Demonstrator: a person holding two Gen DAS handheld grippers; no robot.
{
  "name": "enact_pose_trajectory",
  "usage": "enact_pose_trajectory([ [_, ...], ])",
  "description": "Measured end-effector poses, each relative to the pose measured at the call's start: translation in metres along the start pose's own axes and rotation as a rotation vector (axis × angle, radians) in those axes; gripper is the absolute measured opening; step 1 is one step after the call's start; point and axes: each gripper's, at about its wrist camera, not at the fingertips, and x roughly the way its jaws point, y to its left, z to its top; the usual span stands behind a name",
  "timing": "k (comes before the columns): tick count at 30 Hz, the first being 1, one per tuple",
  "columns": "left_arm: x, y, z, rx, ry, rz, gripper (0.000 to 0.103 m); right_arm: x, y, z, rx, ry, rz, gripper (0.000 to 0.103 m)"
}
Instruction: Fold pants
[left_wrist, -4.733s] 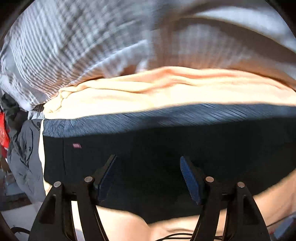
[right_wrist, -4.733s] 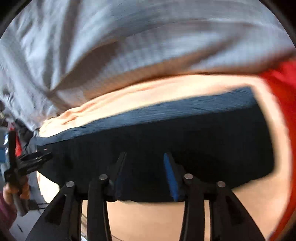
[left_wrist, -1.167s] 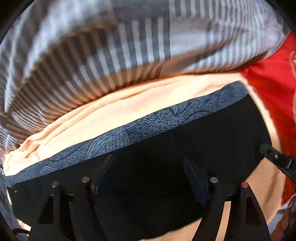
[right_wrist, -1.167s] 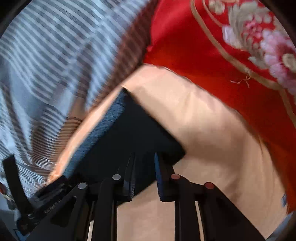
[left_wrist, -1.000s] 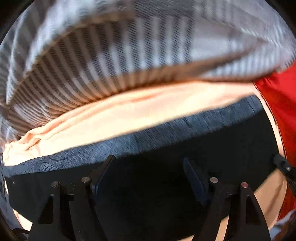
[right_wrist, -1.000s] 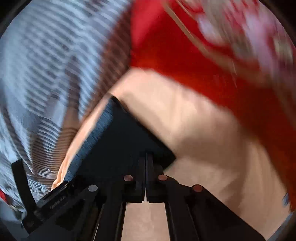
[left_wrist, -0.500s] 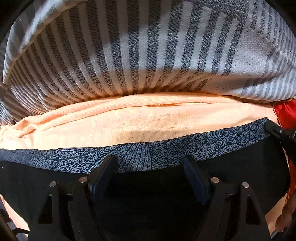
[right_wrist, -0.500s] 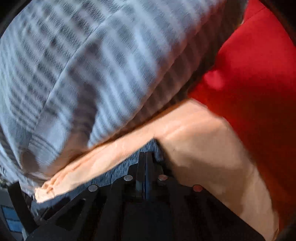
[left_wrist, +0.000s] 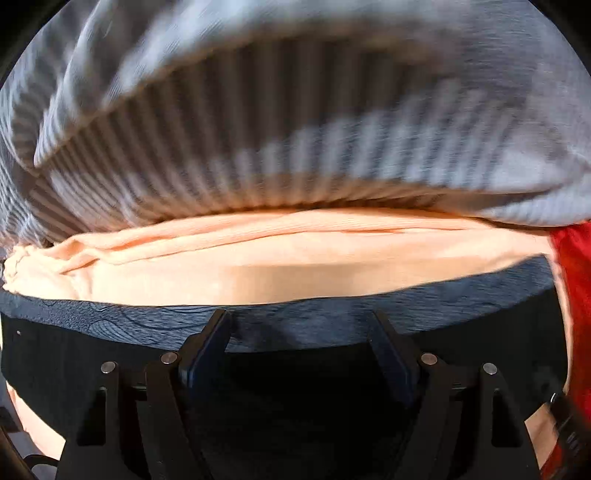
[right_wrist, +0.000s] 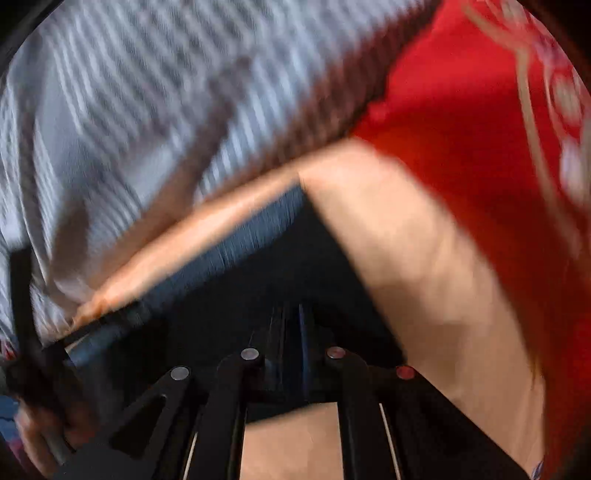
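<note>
The folded black pants (left_wrist: 74, 365) lie flat on a peach sheet (left_wrist: 258, 269), their blue-grey patterned band (left_wrist: 480, 295) along the far edge. My left gripper (left_wrist: 299, 321) hovers open over the middle of the pants, with its fingertips at the band and nothing between them. My right gripper (right_wrist: 291, 317) is over the right edge of the pants (right_wrist: 295, 266). Its jaws are just starting to open, with only a thin slit between the pads. I see no cloth between them. It also shows low right in the left wrist view as the right gripper (left_wrist: 565, 417).
A grey-and-white striped cloth (left_wrist: 258, 147) bulges just behind the sheet. Red embroidered fabric (right_wrist: 461, 129) lies to the right of the pants. In the right wrist view a hand (right_wrist: 33, 435) holds the left gripper's frame (right_wrist: 22, 314) at the left edge.
The right gripper slid from the band's right end back along the pants' right edge, and a thin slit now shows between its fingers. The left gripper shifted sideways over the pants and stayed open.
</note>
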Motion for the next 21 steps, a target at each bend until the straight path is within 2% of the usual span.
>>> enact_pose_trajectory([
  [1,0.007,0.006,0.000,-0.007,0.013,0.018,0.078,-0.002,-0.007,-0.006,0.006,-0.032,0.012,0.007],
  [4,0.020,0.032,0.005,-0.074,0.012,0.015,0.078,-0.001,-0.009,-0.011,-0.027,-0.041,-0.010,0.007],
  [7,0.021,0.050,0.011,-0.099,0.012,0.071,0.078,0.003,-0.016,-0.008,-0.018,-0.039,0.011,0.007],
  [10,0.012,0.066,0.012,-0.101,0.014,0.092,0.078,0.009,-0.027,-0.001,-0.004,-0.030,0.039,0.007],
  [13,-0.008,0.074,0.002,-0.075,0.009,0.059,0.078,0.006,-0.041,0.000,0.004,-0.028,0.043,0.007],
  [15,-0.021,0.067,-0.014,-0.021,0.016,0.022,0.078,0.006,-0.043,0.000,0.000,-0.036,0.038,0.007],
  [18,-0.018,0.051,-0.043,0.077,0.058,0.004,0.078,-0.003,-0.050,-0.003,0.008,-0.042,0.031,0.008],
  [19,-0.014,0.049,-0.052,0.095,0.071,0.013,0.078,0.004,-0.034,-0.008,0.008,-0.042,0.028,0.008],
  [21,-0.012,0.050,-0.062,0.093,0.026,0.020,0.081,0.002,-0.033,-0.010,0.005,-0.040,0.024,0.008],
])
